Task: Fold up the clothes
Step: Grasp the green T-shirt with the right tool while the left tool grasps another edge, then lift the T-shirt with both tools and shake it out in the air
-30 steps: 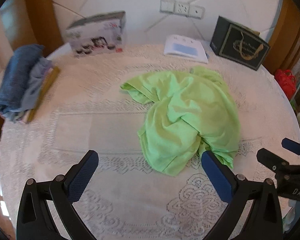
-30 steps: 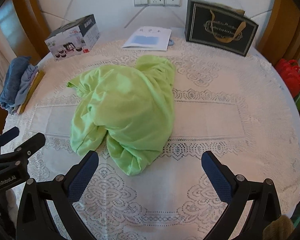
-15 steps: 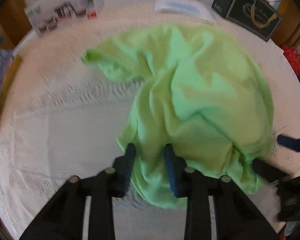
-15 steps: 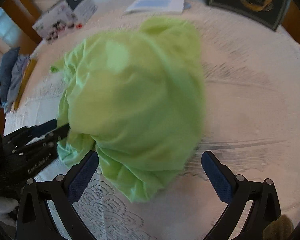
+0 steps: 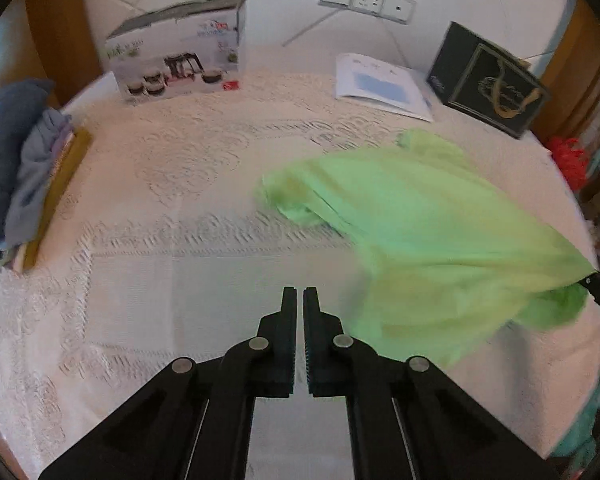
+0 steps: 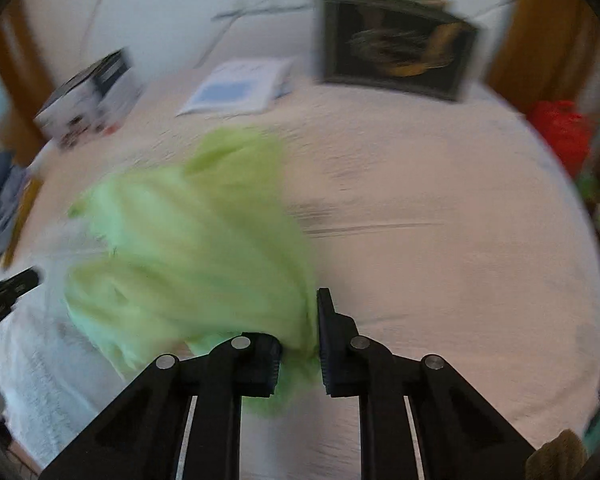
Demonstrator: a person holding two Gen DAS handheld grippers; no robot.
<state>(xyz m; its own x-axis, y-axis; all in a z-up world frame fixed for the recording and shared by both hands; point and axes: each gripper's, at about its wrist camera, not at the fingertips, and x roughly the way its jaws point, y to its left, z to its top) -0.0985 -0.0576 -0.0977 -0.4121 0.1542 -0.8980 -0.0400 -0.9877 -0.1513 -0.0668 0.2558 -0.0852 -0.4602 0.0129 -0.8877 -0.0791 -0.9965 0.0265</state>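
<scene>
Both claws just snapped in: right gripper (image 6: 299, 334) pinching green shirt (image 5: 440, 248) hem, left gripper (image 5: 299, 334) shut empty, shirt at its 2 o'clock. Limp cloth; I'd regrip hem.

Odds and ends around a lace-covered round table

The lace tablecloth (image 5: 188, 184) serves as landmark: at its far edge, left of centre, a printed cardboard box (image 5: 178, 50) showing dark cookware stands upright; further right along that far edge a white booklet with a blue panel (image 5: 382, 86) lies flat, and beside it a black gift bag with gold print (image 5: 488, 80) stands against the wall. Above the far edge, a row of wall switches and sockets (image 5: 366, 0) sits on the white wall. At the cloth's left edge lies a heap of blue and grey fabric (image 5: 8, 160) with a yellowish strip (image 5: 58, 196) alongside. Off its right edge, something red (image 5: 568, 160), too blurred to identify
</scene>
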